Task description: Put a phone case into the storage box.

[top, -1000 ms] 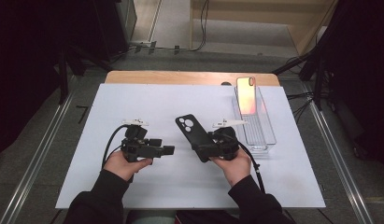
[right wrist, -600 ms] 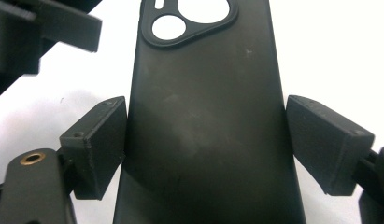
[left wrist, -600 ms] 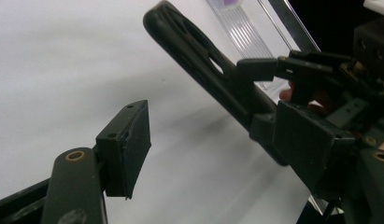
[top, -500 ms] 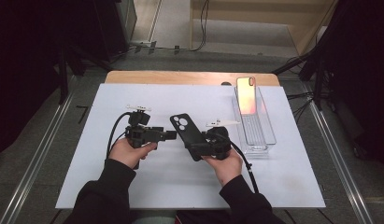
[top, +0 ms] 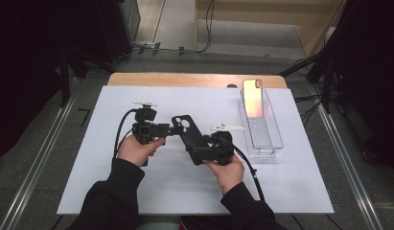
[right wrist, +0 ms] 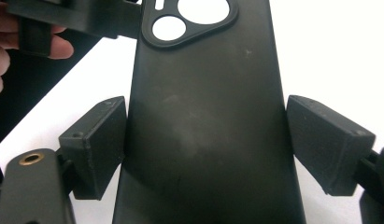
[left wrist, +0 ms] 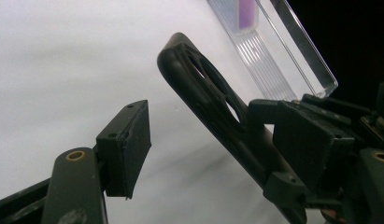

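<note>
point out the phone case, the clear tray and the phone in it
phone case (right wrist: 203,140): right gripper view, middle of its black back
clear tray (top: 264,143): high view, bare ribbed floor near its front end
phone (top: 252,98): high view, middle of its shiny back

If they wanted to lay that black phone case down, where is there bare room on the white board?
The white board is bare at its left, along the near edge and behind the grippers. It is crowded in the middle around the phone case and at the right by the clear tray.

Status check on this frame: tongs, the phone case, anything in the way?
Right tongs gripping black phone case across its width. Left tongs open at its camera end. Phone stands in clear tray. Nothing in the way.
</note>
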`<state>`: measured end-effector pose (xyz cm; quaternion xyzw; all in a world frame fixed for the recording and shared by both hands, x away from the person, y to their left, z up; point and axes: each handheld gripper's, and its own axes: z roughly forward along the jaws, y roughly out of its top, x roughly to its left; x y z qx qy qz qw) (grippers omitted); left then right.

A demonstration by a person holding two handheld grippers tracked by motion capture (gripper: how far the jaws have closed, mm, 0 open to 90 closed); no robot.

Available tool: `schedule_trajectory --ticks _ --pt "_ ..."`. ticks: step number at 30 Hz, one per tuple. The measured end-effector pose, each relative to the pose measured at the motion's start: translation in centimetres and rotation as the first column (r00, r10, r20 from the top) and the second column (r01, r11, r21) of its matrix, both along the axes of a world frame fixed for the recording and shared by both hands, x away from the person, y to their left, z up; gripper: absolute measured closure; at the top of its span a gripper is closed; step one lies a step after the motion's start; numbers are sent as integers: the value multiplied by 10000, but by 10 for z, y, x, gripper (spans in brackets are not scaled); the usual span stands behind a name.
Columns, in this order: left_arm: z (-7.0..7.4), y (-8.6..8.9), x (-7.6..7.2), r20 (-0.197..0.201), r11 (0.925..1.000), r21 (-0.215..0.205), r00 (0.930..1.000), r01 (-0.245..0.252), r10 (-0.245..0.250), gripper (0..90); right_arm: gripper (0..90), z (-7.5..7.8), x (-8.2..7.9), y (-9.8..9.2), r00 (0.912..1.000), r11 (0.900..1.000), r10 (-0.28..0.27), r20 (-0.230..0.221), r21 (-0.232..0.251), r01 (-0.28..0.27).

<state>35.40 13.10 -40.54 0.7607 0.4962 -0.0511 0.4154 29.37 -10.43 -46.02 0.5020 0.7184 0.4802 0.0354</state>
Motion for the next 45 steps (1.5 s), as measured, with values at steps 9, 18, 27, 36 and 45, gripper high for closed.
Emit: schedule_trajectory --ticks 9,18,27,36,45 --pt "-3 -6 6 -116 9981 -36 9981 -608 607 316 141 -2 -5 7 9997 9986 -166 180 498 157" --pt "-7 -7 8 -308 9948 -543 9959 -866 850 535 139 -4 -8 16 9989 9921 -205 426 1242 151" --pt "-7 -1 7 -555 9795 -1770 9946 -962 877 767 131 -8 -7 21 9966 9910 -99 823 1339 -12" --pt "-2 -2 3 -795 9712 -2198 9939 -921 762 835 117 -9 -8 27 9877 9973 16 1566 725 -131" --pt "9 -3 -4 -501 9697 -2320 9965 -767 669 840 0 2 -4 24 9746 9966 643 2146 372 -739"
